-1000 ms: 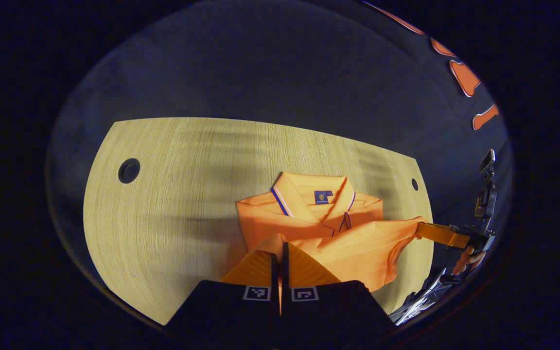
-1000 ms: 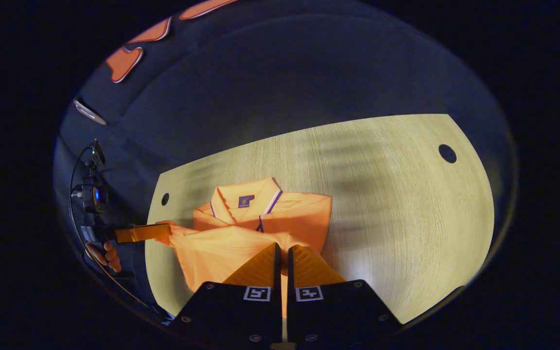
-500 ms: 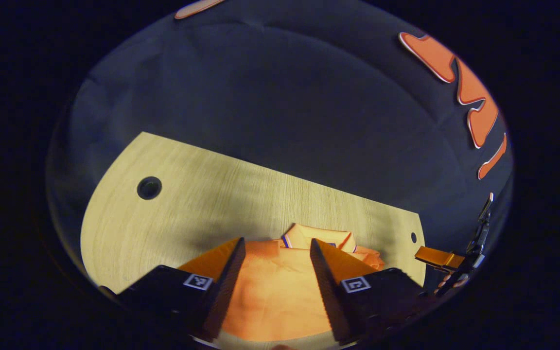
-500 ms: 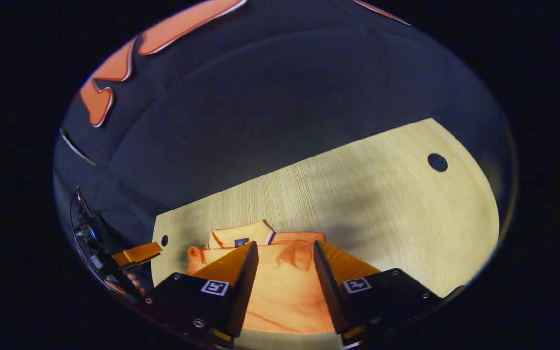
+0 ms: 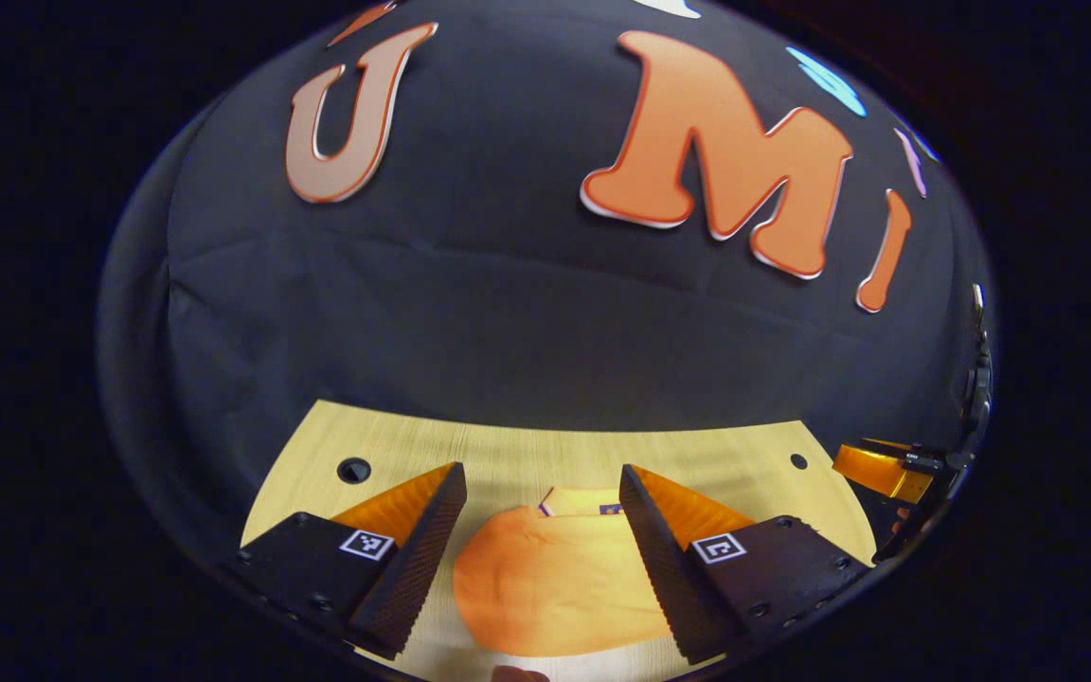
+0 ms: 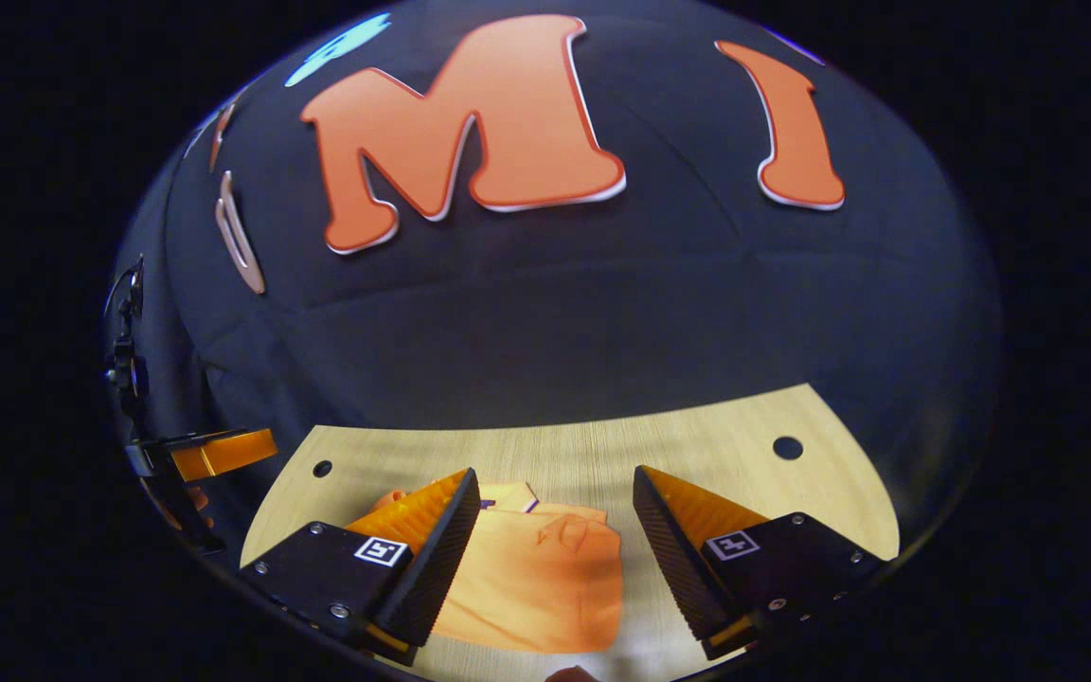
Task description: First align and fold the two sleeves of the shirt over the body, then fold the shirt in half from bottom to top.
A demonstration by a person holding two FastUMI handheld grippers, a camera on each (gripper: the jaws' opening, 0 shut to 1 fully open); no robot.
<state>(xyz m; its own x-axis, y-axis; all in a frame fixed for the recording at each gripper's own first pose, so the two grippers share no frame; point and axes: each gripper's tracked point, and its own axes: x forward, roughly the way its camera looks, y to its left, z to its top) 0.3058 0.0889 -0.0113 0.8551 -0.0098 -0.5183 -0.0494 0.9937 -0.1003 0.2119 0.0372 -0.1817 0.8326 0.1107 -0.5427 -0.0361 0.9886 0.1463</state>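
Orange shirt [image 5: 555, 583] lies folded on the light wood-grain desk [image 5: 508, 455], near its front edge, collar [image 5: 583, 500] toward the far edge. Small dark tag in the collar, writing too small to read. Fabric looks smooth, rounded at the fold. Left gripper [image 5: 544, 559] spread wide, holding nothing, w/ ribbed fingers either side of the shirt in its view. Right gripper [image 6: 550, 554] likewise spread, empty. Round holes [image 6: 787, 447] in the desk near the far corners.
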